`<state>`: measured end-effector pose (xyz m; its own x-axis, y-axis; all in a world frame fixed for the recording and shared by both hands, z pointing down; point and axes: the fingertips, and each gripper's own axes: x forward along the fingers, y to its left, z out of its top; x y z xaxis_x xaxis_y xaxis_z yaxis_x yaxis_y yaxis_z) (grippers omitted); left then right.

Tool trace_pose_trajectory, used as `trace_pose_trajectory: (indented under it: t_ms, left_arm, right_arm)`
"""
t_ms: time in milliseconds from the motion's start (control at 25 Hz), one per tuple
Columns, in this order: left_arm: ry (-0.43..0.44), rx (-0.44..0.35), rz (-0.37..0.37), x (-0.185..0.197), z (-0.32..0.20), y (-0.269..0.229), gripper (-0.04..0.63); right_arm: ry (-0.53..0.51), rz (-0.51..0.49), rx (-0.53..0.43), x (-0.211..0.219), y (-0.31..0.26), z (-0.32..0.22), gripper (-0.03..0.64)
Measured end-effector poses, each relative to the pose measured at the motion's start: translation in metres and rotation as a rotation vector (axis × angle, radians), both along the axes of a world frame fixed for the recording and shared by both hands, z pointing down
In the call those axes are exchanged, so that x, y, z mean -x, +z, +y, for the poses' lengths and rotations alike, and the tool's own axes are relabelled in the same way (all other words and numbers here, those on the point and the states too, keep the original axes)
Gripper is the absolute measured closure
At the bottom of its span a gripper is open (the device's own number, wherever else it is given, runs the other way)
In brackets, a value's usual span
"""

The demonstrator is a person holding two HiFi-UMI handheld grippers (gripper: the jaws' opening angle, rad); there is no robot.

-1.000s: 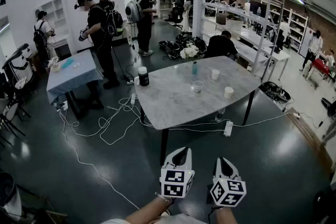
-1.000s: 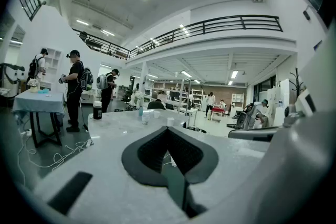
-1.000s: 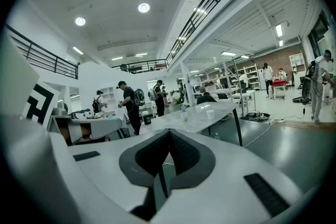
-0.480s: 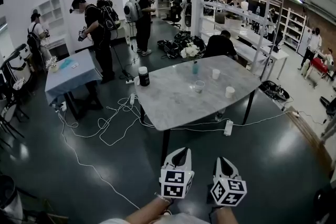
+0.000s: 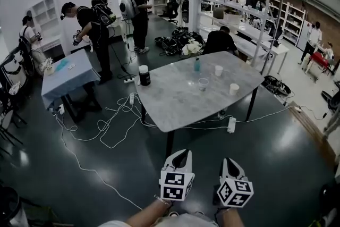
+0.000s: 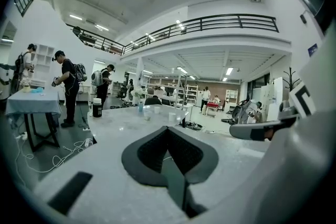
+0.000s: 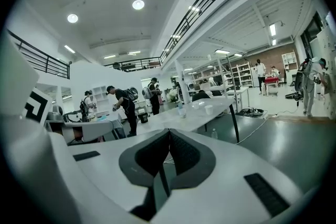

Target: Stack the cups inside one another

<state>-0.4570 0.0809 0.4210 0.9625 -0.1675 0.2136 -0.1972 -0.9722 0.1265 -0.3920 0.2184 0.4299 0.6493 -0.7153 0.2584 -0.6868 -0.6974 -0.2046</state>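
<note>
Dark glossy floor separates the person from the grey counter (image 5: 175, 98), and white cables (image 5: 114, 122) loop across it at the left, running toward the counter's near leg. A foot could catch them on the walk in, which would jolt the counter and tip whatever stands on it. On the counter, from left to right, stand a black canister (image 5: 143, 75), a blue bottle (image 5: 197, 65), a clear cup (image 5: 203, 84), a far white cup (image 5: 219, 70) and a near white cup (image 5: 234, 89). The three cups are apart from one another and none is nested yet. The blue bottle is just behind the clear cup, so I judge that a careless reach for that cup could knock it over. The light cups could also skid or topple if nudged instead of gripped. Low in the head view, the left gripper (image 5: 183, 153) has its jaws pressed together on nothing, and so does the right gripper (image 5: 228, 161). Both must be spread before any cup can be taken. Compared with a second ago, the view has swung slightly. The people (image 5: 87, 24) at the left now sit further left and the counter looms a touch larger. Both grippers are as tightly closed and empty as before.
</note>
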Motion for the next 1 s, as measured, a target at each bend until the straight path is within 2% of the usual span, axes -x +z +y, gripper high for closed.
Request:
trace_pose_trajectory:
  t_ms: [240,480,840,1000]
  left_arm:
    - [0.017,0.019,-0.025,-0.007,-0.011,0.007,0.601]
    - [0.019,0.024,-0.023,-0.024,-0.019,0.008,0.601]
    - [-0.002,-0.002,-0.051,-0.070,-0.036,0.015,0.601]
    - [-0.024,0.010,-0.056,-0.099,-0.041,0.016,0.601]
  right_arm:
    - [0.052,-0.030,0.012,-0.009,0.007,0.003,0.609]
    - [0.051,-0.032,0.021,-0.024,0.007,-0.008,0.609]
    - [0.031,-0.046,0.018,-0.079,0.014,-0.026,0.609]
    - [0.009,-0.059,0.024,-0.112,0.015,-0.032,0.609]
